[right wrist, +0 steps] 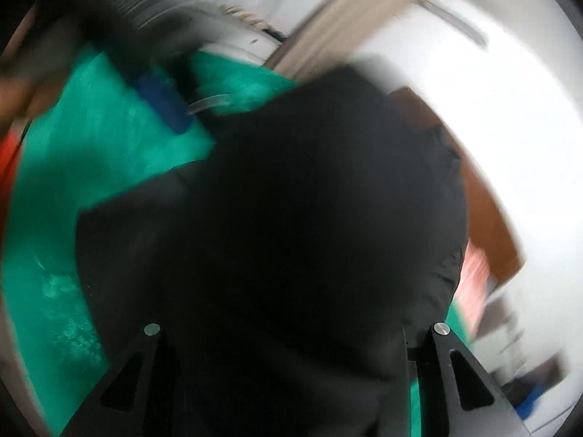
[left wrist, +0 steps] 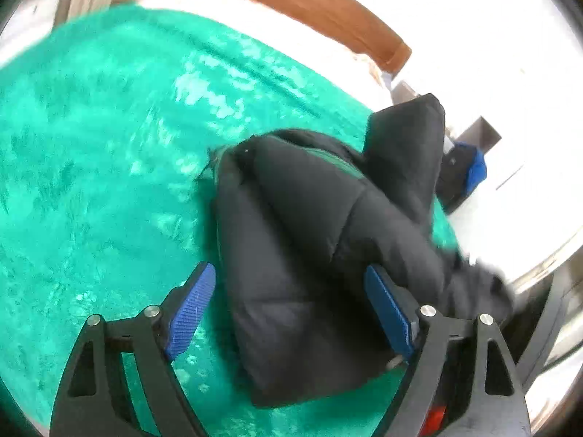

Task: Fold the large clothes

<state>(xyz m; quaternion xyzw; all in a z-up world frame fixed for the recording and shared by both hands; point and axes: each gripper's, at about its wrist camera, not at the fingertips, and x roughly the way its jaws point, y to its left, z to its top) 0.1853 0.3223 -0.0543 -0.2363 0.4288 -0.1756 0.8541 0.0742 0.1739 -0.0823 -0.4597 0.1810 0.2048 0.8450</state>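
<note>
Jacket [left wrist: 309, 225] lies bunched on green blanket [left wrist: 109, 145], containers unseen

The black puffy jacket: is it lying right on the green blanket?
Touching. The left wrist view shows the black jacket resting directly on the green blanket.

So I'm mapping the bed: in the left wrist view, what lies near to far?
Left gripper → black jacket → green blanket → brown headboard.
</note>
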